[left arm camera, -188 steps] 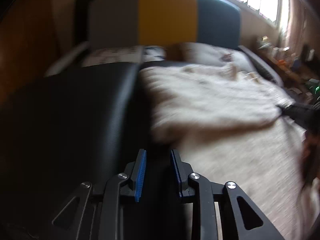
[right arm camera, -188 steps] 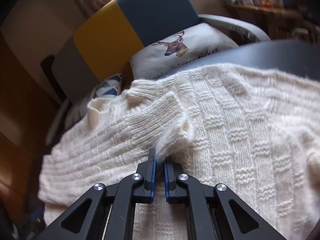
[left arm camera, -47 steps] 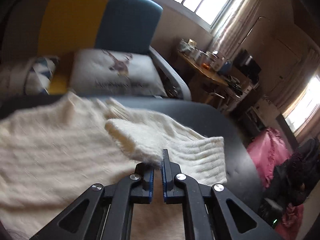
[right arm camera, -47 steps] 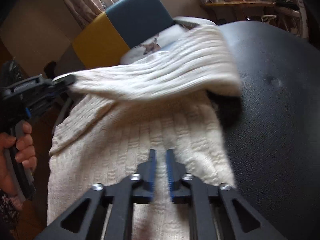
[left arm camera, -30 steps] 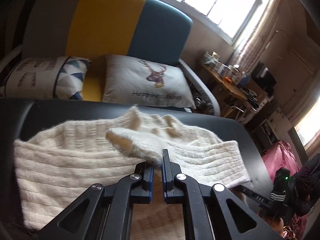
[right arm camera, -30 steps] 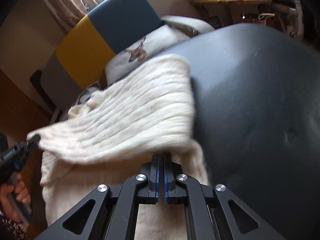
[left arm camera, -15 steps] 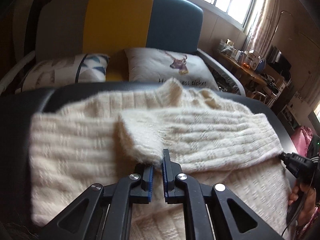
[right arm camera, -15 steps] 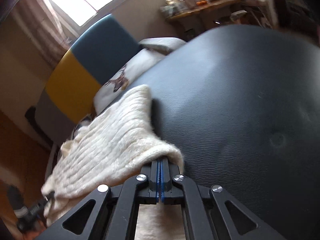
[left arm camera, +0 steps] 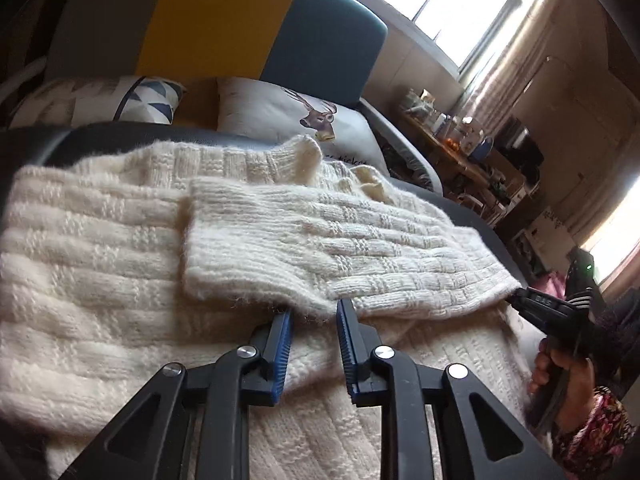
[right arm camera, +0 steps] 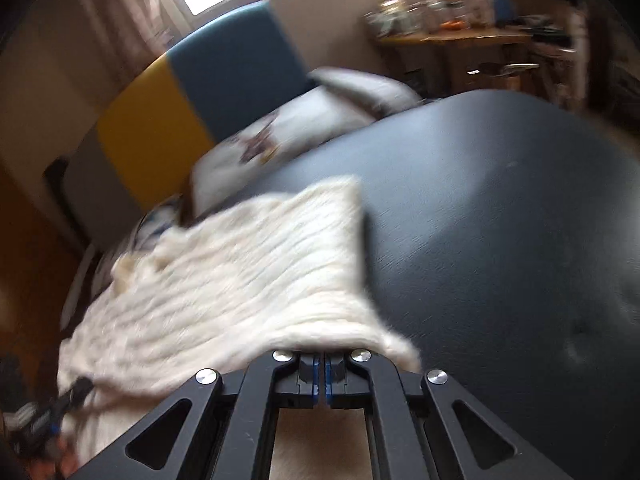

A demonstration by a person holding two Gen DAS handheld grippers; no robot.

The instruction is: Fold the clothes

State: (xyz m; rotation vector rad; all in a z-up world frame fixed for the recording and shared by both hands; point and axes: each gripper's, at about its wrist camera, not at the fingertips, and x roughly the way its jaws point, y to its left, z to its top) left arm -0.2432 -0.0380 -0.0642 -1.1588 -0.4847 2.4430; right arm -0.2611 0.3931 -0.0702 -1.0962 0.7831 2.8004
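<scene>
A cream knit sweater (left arm camera: 100, 264) lies spread on a black padded surface (right arm camera: 500, 220). One sleeve (left arm camera: 320, 240) is folded across its body, cuff toward the left. My left gripper (left arm camera: 315, 314) is open, its blue pads just short of the sleeve's near edge and holding nothing. My right gripper (left arm camera: 534, 305), held by a hand (left arm camera: 560, 364), pinches the sweater's right edge at the fold. In the blurred right wrist view my right gripper (right arm camera: 320, 357) is shut on the sweater (right arm camera: 240, 280), with knit draped over its tips. The left gripper (right arm camera: 76, 390) shows at the lower left.
A sofa back (left arm camera: 224, 24) in grey, yellow and teal stands behind the surface, with a deer cushion (left arm camera: 296, 116) and a patterned pillow (left arm camera: 100, 100). A cluttered wooden table (left arm camera: 472, 148) stands at the right under a window. Bare black padding spreads right of the sweater.
My left gripper has opened and let go of the sleeve cuff, which now lies flat across the sweater's body. My right gripper stays shut on the sweater's edge and is moving.
</scene>
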